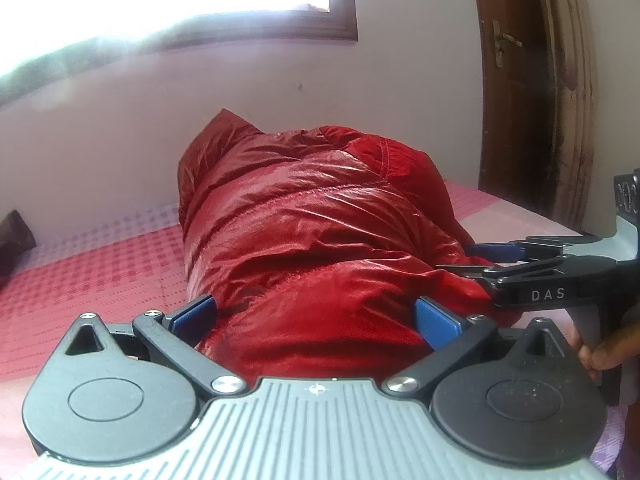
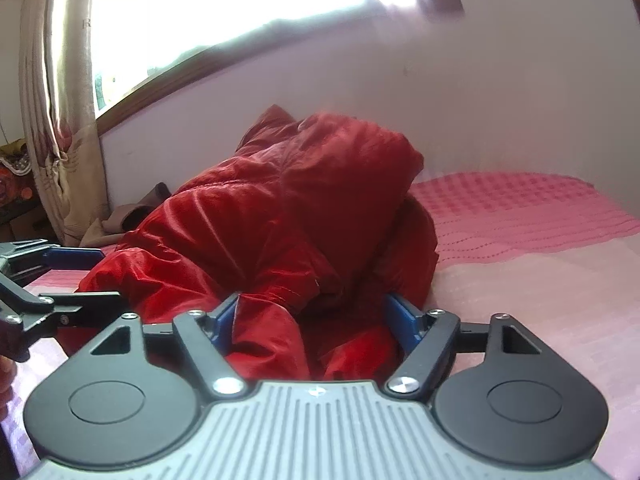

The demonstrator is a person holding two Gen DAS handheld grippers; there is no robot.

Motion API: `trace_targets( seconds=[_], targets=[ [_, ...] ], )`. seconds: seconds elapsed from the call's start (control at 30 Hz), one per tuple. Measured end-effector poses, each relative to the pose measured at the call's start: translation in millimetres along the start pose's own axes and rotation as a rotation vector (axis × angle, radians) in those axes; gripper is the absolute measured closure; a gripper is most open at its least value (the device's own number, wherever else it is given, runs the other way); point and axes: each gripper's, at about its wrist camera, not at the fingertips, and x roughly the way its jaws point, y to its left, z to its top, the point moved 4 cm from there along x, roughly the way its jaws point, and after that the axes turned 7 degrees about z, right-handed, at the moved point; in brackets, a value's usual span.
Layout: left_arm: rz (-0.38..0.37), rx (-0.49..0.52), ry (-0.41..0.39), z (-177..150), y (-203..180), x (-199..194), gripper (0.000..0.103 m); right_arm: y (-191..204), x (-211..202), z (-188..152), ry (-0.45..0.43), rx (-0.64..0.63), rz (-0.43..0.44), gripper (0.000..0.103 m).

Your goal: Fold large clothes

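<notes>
A shiny red padded jacket point(image 1: 312, 208) lies bundled in a folded heap on the pink checked bedsheet point(image 1: 100, 264). My left gripper point(image 1: 316, 312) stands wide open at the heap's near end. The red fabric fills the space between its blue pads point(image 1: 196, 312), which do not squeeze it. From the right wrist view the jacket point(image 2: 260, 220) rises as a hump, and my right gripper point(image 2: 314, 316) is open with a loose fold lying between its jaws. Each gripper shows in the other's view: the right gripper point(image 1: 480, 260) at the jacket's right edge, the left gripper point(image 2: 86, 278) at its left edge.
The bed point(image 2: 520, 216) runs along a pale wall under a bright window. A brown door point(image 1: 516, 80) stands at the far right, a flowered curtain point(image 2: 60, 120) at the left. A dark brown cloth point(image 1: 14, 236) lies by the wall. A hand point(image 1: 604, 352) holds the right gripper's handle.
</notes>
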Motion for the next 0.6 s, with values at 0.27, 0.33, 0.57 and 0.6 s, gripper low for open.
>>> trace_targets(
  seconds=[0.27, 0.33, 0.57, 0.6],
  targets=[
    [0.039, -0.014, 0.006, 8, 7, -3, 0.0, -1, -4, -2, -0.017, -0.002, -0.017, 0.021],
    [0.047, -0.02, 0.008, 11, 9, -3, 0.0, -1, -5, -2, -0.022, 0.001, -0.02, 0.02],
    [0.058, -0.039, 0.024, 16, 14, 5, 0.0, 0, -10, -3, -0.053, -0.003, -0.027, 0.018],
    [0.055, -0.045, 0.023, 16, 15, 6, 0.0, 0, -12, -3, -0.061, -0.002, -0.029, 0.018]
  ],
)
